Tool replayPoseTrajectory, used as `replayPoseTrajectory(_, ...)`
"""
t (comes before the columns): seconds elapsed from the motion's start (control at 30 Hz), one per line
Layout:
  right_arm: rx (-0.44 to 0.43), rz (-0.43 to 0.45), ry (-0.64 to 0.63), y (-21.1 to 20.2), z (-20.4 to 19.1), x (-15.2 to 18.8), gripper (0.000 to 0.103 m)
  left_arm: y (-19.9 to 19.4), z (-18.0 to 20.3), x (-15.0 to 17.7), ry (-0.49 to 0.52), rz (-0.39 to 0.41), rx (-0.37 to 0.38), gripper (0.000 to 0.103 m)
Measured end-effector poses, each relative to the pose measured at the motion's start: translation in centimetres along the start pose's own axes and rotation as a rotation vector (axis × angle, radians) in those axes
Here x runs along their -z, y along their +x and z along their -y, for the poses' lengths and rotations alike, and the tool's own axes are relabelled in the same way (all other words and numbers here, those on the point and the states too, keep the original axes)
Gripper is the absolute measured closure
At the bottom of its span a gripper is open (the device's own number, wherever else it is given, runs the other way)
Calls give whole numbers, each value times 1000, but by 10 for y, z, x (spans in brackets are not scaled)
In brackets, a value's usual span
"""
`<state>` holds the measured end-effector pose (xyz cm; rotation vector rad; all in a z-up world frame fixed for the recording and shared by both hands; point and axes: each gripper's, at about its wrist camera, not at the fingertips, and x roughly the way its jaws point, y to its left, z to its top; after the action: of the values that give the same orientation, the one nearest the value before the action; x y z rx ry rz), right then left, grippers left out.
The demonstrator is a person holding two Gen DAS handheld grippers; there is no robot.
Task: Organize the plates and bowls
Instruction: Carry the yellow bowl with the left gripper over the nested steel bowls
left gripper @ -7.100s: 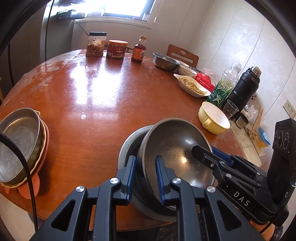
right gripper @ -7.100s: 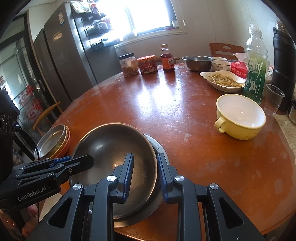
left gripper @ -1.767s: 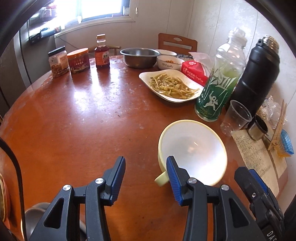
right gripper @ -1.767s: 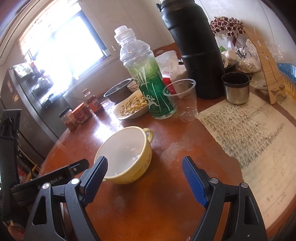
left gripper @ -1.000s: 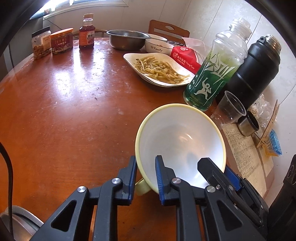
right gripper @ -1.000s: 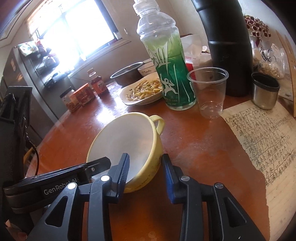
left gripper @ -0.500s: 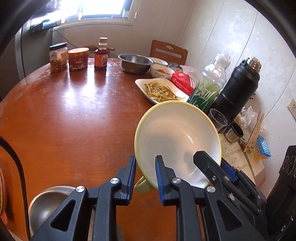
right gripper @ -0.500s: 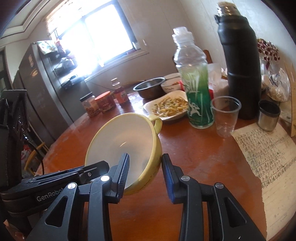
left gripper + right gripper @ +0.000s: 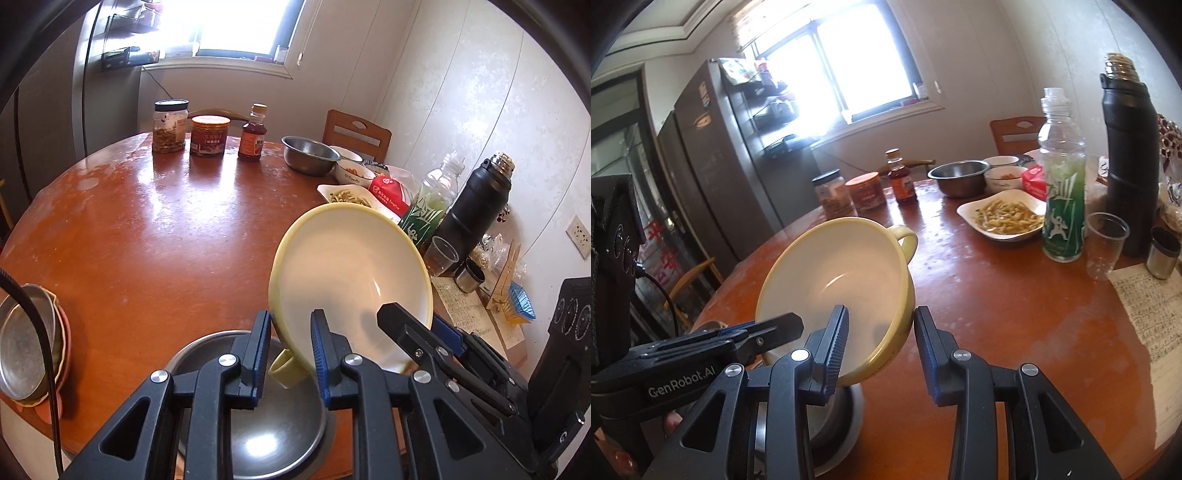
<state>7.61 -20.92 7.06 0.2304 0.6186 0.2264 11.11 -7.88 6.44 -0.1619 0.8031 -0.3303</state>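
Both grippers hold a yellow two-handled bowl (image 9: 347, 280) tilted in the air. My left gripper (image 9: 290, 343) is shut on its rim near one handle. My right gripper (image 9: 881, 334) is shut on the opposite rim of the yellow bowl (image 9: 838, 280). Below the bowl sits the stack of steel bowls (image 9: 258, 435) at the table's near edge, also low in the right wrist view (image 9: 831, 424). A second stack of steel and orange plates (image 9: 26, 343) lies at the left edge.
On the round wooden table (image 9: 166, 229) stand two jars (image 9: 170, 125), a sauce bottle (image 9: 253, 133), a steel bowl (image 9: 310, 155), a dish of food (image 9: 1004, 218), a green bottle (image 9: 1063, 192), a black flask (image 9: 1128, 162), a plastic cup (image 9: 1106, 243). A paper sheet (image 9: 1152, 328) lies at the right.
Both grippers have carried the yellow bowl back from the bottle side to above the steel bowl stack. The plate stack at the left has come into view.
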Motion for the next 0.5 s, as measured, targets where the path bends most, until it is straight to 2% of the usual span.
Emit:
replayPoseTrajectory(0.23,-2,-15,-59,-1,-28,10,64,-9,-20,16,4,-7,-9,81)
replayPoseTrajectory(0.5,10,-41,-108,3,-42,21,64,-4,-31,35,14,-40,-26,81)
